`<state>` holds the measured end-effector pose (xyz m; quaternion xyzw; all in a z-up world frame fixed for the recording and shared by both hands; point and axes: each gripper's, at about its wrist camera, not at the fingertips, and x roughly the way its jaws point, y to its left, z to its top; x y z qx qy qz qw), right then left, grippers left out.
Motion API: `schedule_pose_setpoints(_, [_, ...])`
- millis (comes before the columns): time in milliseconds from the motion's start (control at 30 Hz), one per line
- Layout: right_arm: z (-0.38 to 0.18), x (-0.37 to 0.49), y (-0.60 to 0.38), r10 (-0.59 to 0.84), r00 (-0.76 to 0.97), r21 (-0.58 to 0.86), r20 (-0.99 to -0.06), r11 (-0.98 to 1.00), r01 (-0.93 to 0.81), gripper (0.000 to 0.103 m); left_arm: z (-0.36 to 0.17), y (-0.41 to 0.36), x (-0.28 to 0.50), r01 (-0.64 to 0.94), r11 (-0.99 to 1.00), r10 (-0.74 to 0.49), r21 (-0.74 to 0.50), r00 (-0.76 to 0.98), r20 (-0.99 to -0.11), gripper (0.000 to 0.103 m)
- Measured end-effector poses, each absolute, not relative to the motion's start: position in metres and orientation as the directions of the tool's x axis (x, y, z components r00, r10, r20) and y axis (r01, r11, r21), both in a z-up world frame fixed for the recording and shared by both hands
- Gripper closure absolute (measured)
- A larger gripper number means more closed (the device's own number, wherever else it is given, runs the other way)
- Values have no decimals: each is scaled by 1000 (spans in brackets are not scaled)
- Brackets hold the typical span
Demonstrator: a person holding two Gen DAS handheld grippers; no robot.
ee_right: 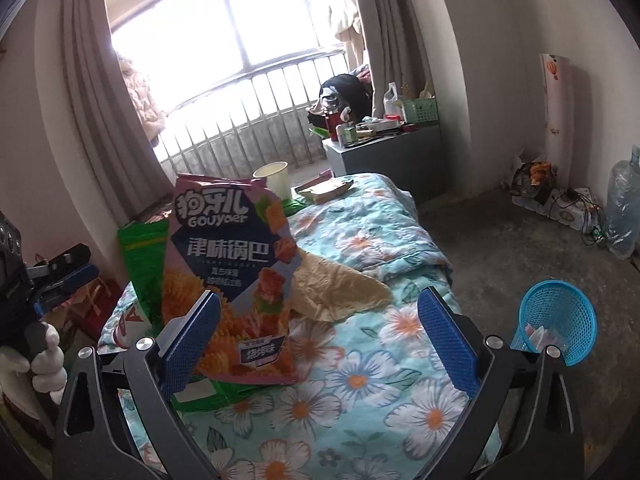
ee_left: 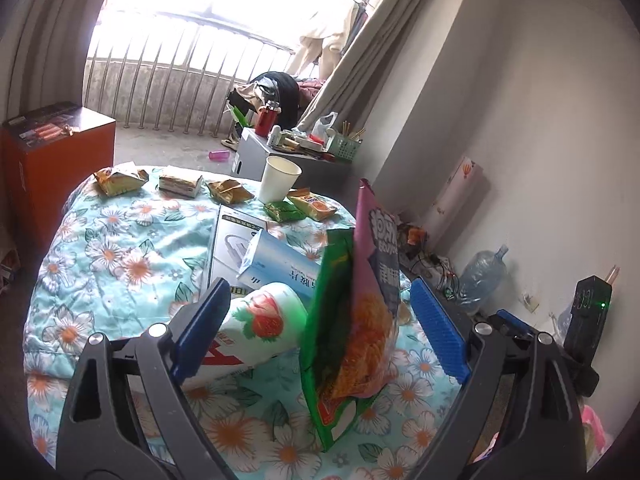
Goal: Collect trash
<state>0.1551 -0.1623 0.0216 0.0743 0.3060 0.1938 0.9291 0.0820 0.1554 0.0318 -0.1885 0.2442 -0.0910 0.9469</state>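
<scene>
A pink snack bag (ee_left: pixel 376 280) and a green bag (ee_left: pixel 330 340) stand upright together on a flowered quilt (ee_left: pixel 100 248). They stand between the wide-apart blue fingers of my open left gripper (ee_left: pixel 320 328), untouched. A strawberry-print wrapper (ee_left: pixel 260 320) lies by its left finger. My open right gripper (ee_right: pixel 320 336) is empty; the pink bag (ee_right: pixel 236 272) and green bag (ee_right: pixel 144 256) stand just beyond its left finger. A crumpled tan paper (ee_right: pixel 340 284) lies behind them. A paper cup (ee_left: pixel 278 180) and several small snack packets (ee_left: pixel 120 180) lie at the far edge.
A blue mesh waste basket (ee_right: pixel 556 320) stands on the floor to the right of the bed. White boxes (ee_left: pixel 240 248) lie mid-quilt. An orange box (ee_left: pixel 52 152) stands at far left, a cluttered grey cabinet (ee_right: pixel 392 152) by the window, a water jug (ee_right: pixel 624 208) by the wall.
</scene>
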Motion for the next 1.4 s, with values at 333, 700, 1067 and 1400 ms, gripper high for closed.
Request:
schedule_pose_setpoints(333, [18,203,-165,381,713,288,-588,923,-256,7,19,202,73,7,884,-224,-468,884,-411,16])
schedule_pose_setpoints(700, [-46,285,-179,438,509,404,-741,896,-184,38,-3,227,82,-31,853,-236,-522,868,-438,26])
schedule_pose_setpoints(1067, [-79,331,-131,408,417,263,-812,894,-362,46,2,222,94,-64,872,-212,-484,844,-492,38])
schedule_pose_setpoints(1400, [-71,323,-126,429,393,226,-813,856,-465,46,14,260,200,36,821,-444,-570,669,-596,44])
